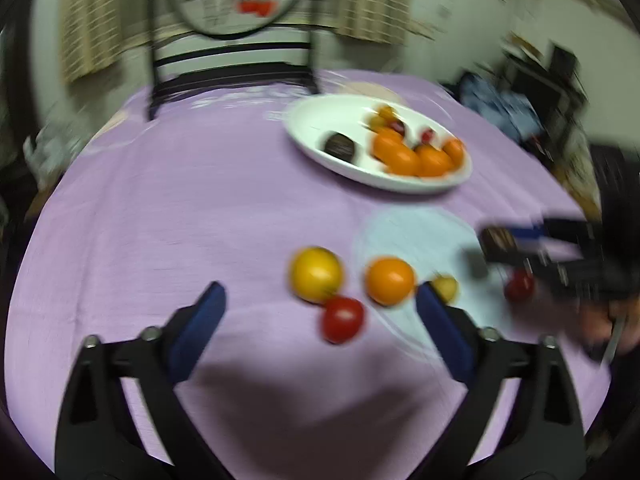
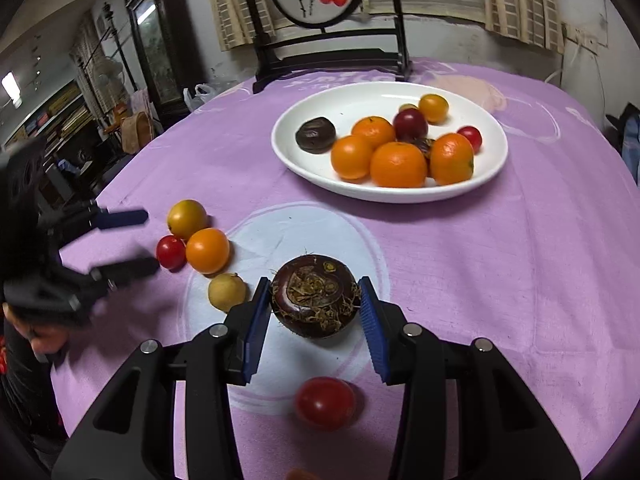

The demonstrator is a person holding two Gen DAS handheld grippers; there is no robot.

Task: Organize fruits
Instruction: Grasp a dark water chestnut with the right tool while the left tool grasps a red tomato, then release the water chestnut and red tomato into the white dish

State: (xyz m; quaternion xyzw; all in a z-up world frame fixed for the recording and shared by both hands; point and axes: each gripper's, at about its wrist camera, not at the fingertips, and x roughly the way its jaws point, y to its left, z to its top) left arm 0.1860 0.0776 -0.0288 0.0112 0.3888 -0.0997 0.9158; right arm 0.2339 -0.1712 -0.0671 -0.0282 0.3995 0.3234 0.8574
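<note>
My right gripper (image 2: 316,312) is shut on a dark brown water chestnut (image 2: 314,296), held just above the purple tablecloth; it also shows in the left wrist view (image 1: 498,240). My left gripper (image 1: 320,300) is open and empty, with a red tomato (image 1: 343,319), a yellow fruit (image 1: 316,274) and an orange (image 1: 390,280) between and ahead of its fingers. A white plate (image 2: 320,176) at the back holds several oranges, small red and yellow fruits and another chestnut (image 2: 315,134). A pale yellow fruit (image 2: 227,291) and a red tomato (image 2: 326,402) lie near my right gripper.
A round table with a purple cloth (image 2: 500,280) fills both views. A dark chair (image 2: 328,52) with a round painted panel stands at the far edge. Cluttered shelves and furniture (image 2: 60,120) are off to the left.
</note>
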